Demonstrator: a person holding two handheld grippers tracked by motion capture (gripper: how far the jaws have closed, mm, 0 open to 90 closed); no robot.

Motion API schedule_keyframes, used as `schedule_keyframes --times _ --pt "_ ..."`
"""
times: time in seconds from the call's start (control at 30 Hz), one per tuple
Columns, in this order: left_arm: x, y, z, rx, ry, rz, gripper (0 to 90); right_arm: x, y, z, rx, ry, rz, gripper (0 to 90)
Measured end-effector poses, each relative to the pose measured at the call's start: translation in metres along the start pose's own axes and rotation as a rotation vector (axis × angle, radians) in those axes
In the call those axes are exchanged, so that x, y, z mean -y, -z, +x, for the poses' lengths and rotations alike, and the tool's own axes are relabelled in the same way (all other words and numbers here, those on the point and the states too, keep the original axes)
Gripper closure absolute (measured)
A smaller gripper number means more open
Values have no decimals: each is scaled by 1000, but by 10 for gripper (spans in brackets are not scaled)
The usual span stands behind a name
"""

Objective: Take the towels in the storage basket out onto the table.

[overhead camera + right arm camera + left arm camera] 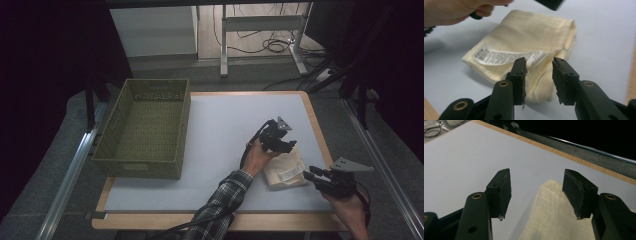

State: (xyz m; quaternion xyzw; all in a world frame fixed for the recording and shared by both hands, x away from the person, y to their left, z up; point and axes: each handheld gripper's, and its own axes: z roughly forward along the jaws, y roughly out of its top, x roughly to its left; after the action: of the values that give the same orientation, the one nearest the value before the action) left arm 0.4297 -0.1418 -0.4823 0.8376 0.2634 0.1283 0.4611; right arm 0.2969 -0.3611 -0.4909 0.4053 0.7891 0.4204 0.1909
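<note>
A green woven basket (145, 127) is sitting on the counter's (210, 150) left side. Right of centre, the left gripper (286, 145) is hovering over the far edge of a folded cream cloth (285, 167), its jaws standing spread and pinching nothing, the cloth lying below them. At the right edge, the right gripper (311, 172) is pointing at the cloth's near corner, its jaws parted around the fold by the printed label (506, 56) without pressing on it.

High view overlooks; tool views share cloth (524, 50) closely.
</note>
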Motion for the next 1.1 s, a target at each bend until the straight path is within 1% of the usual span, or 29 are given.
schedule_keyframes --times 0.1,0.2,0.23,0.33,0.4,0.43,0.53,0.6,0.7,0.77,0.83,0.87,0.9,0.93,0.97,1.0,1.03,1.1 --pt "2 8 3 -10 -7 8 385 -4 5 -4 26 -1 -9 607" --pt "9 16 5 -28 -20 21 377 -9 6 -4 26 -1 -22 584" --pt "11 18 6 -30 -15 20 375 -10 4 -4 22 1 -22 577" --pt "18 24 10 -37 -6 25 370 -12 -4 -2 19 11 -4 563" --pt "23 27 12 -36 -3 30 370 -9 -13 -4 42 20 27 567" --pt "25 28 13 -36 0 31 370 -7 -15 -6 50 15 38 568" --pt "31 31 16 -31 11 39 384 2 -17 -14 49 -27 56 587" --pt "35 33 18 -14 17 48 425 7 -16 -16 46 -48 66 601" --pt "40 32 17 7 19 68 499 15 -13 -18 28 -72 78 658" --pt "43 29 17 25 20 85 543 19 -13 -19 -5 -95 83 729" --pt "45 27 18 40 21 97 586 21 -15 -19 -31 -107 92 785" --pt "46 25 18 54 21 106 621 21 -15 -18 -38 -106 94 818" --pt "47 24 17 55 20 113 674 20 -14 -17 -45 -106 94 854" --pt "47 24 17 45 5 121 717 19 -14 -17 -52 -105 98 865" --pt "48 24 17 47 -2 126 803 18 -14 -16 -53 -103 102 874" --pt "48 25 17 56 1 119 855 17 -14 -15 -53 -105 103 877" --pt "47 26 19 59 5 114 877 16 -13 -14 -61 -106 100 879" --pt "46 30 22 58 15 102 885 12 -12 -11 -71 -100 91 880"
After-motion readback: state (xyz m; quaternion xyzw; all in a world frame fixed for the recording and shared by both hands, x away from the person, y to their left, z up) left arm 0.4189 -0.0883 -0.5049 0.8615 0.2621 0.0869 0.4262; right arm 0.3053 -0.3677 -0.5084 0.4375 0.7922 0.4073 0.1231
